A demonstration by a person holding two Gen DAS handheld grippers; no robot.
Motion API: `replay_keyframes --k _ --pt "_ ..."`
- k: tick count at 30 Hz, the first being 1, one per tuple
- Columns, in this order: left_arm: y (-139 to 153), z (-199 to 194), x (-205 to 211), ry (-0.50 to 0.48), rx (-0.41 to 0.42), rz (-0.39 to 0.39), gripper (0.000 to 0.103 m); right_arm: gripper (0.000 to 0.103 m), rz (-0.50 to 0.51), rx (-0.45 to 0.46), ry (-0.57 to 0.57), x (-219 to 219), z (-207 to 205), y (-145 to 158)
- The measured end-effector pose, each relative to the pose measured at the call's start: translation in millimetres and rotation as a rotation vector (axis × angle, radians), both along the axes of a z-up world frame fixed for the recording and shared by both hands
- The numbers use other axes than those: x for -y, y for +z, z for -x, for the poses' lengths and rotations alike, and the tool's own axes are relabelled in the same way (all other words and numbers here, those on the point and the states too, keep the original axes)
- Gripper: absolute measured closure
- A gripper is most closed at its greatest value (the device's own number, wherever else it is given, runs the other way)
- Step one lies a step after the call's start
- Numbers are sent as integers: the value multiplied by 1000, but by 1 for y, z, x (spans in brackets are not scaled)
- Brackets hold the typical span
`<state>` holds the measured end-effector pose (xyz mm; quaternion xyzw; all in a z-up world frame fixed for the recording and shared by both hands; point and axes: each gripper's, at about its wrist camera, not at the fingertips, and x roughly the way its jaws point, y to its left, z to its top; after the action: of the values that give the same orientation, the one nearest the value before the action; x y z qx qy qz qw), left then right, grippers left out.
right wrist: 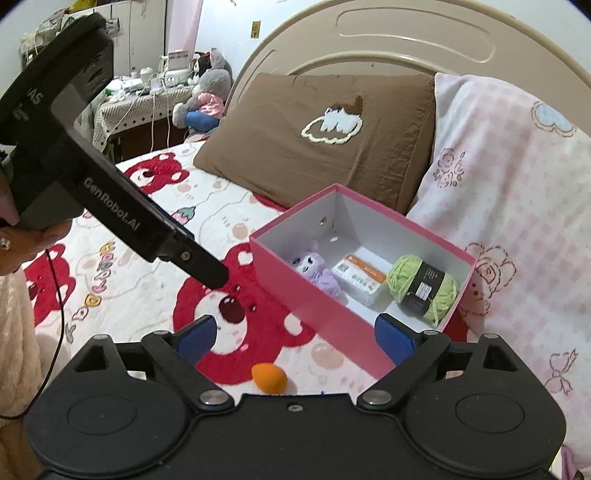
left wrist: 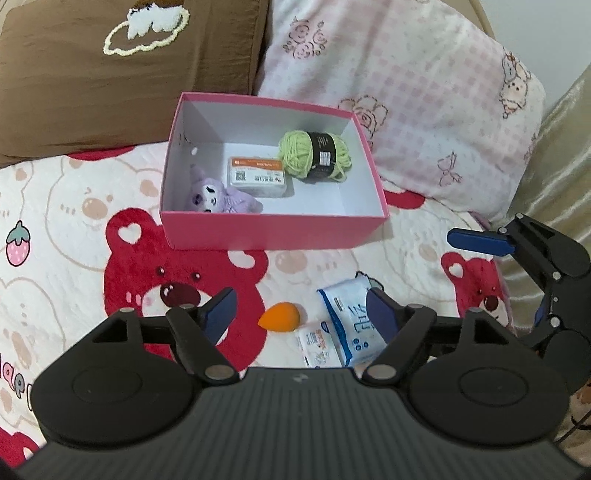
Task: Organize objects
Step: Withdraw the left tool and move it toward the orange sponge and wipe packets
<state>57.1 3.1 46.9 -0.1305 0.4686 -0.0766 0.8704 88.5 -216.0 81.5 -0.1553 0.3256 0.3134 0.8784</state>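
A: Pink cardboard box (left wrist: 273, 230) on the bed: one green yarn ball (left wrist: 314, 155), one purple plush toy (left wrist: 218, 195), one labelled white packet (left wrist: 256, 177).

B: Outside: one orange egg-shaped sponge (left wrist: 279, 315), two wipe packs (left wrist: 347, 321). Left tongs (left wrist: 301, 312) wide, empty; right tongs (right wrist: 295, 336) wide, empty.

box (left wrist: 273, 230): 1 | yarn (left wrist: 314, 155): 1 | plush (left wrist: 218, 195): 1 | sponge (left wrist: 282, 314): 1 | packets (left wrist: 345, 321): 2 | pillows (left wrist: 129, 92): 2

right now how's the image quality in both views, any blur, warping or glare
Left wrist view: sharp, evenly lit; fisheye bows the pink box edges, and the green yarn casts only a soft shadow. Right wrist view: also sharp in the centre, the headboard curves strongly, corners go dark; no harsh glare; the orange sponge is partly cut off by the gripper body.
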Motion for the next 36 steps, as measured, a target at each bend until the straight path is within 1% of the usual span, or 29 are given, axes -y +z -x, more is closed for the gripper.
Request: replay_keyframes --k 6,11,16,21,23,25,30,33,36 --pt "-19 3 5 2 -40 -3 24 8 -4 -52 -9 1 10 -12" --pt "-35 4 12 -30 -83 -37 24 8 -1 -100 -12 2 12 -24" --pt "-49 5 14 -37 -125 -31 24 8 -8 -148 -20 4 10 -35" --pt "-57 4 19 -65 -155 -34 24 8 8 -181 9 3 9 -45" --pt "-59 5 20 -68 -162 -36 24 8 35 -195 18 1 8 -53" --pt "-63 5 19 -64 -172 -37 24 8 56 -204 24 -1 7 -61" --pt "-77 4 19 -62 -200 -44 24 8 67 -234 14 -3 5 -76" --pt "-88 4 15 -60 -211 -63 24 8 73 -240 12 -6 6 -84" --pt "-99 7 9 -44 -210 -58 24 8 78 -236 18 -11 8 -92"
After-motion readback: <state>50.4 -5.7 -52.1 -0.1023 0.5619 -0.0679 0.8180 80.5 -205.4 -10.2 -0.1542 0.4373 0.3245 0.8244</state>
